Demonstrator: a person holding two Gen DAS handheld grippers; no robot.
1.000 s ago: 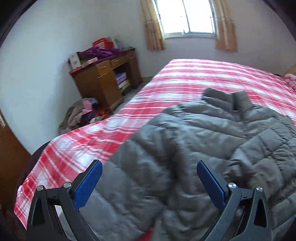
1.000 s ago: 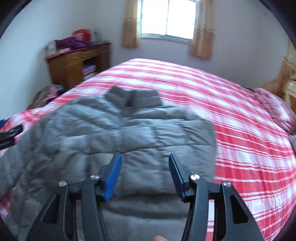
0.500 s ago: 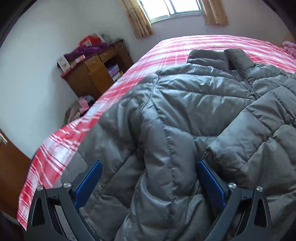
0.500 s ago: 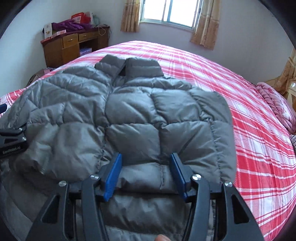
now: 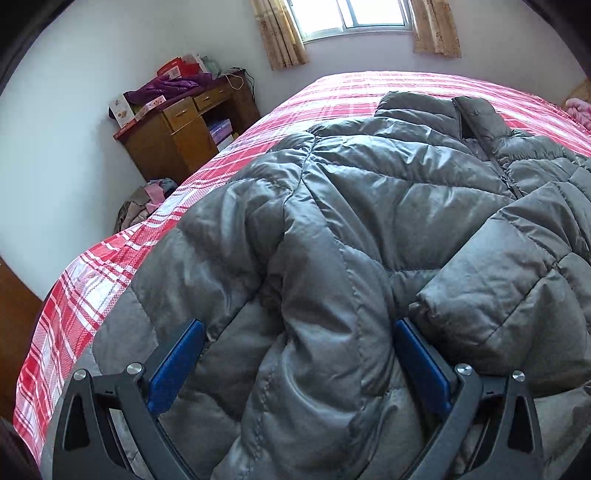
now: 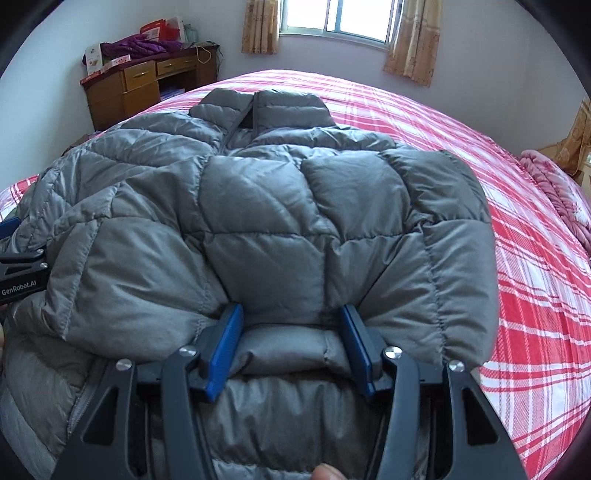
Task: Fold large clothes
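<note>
Grey quilted nylon fills both of my views: a puffy grey down jacket with stitched baffles and a slight sheen, lying front-up on the red-and-white plaid bedspread. The stand-up collar points toward the window, and the zipper runs down the middle. Both sleeves are folded in across the chest, making thick rounded lumps, with one cuff end just beside my left tool's right pad.

The left gripper has its blue pads spread wide, straddling a fat ridge of sleeve fabric. The pads press into the padding on both sides, but it has not clamped down. The right gripper is also spread, narrower, with a folded sleeve edge bulging between the ribbed blue pads. The fabric touches both pads; I can't confirm any squeeze. In the right wrist view the left tool's black body sits at the far left edge against the jacket.

Compared with 0.5 s ago, both cameras are lower and closer, and the jacket takes up more of each frame. One second back the left view had mostly bedspread and the pads were clear of the fabric. Pad spacing looks unchanged on both tools.

In the background, a brown wooden desk stands against the wall, piled with purple cloth and boxes. There is a heap of clothes on the floor and a pink blanket at the bed's right edge.
</note>
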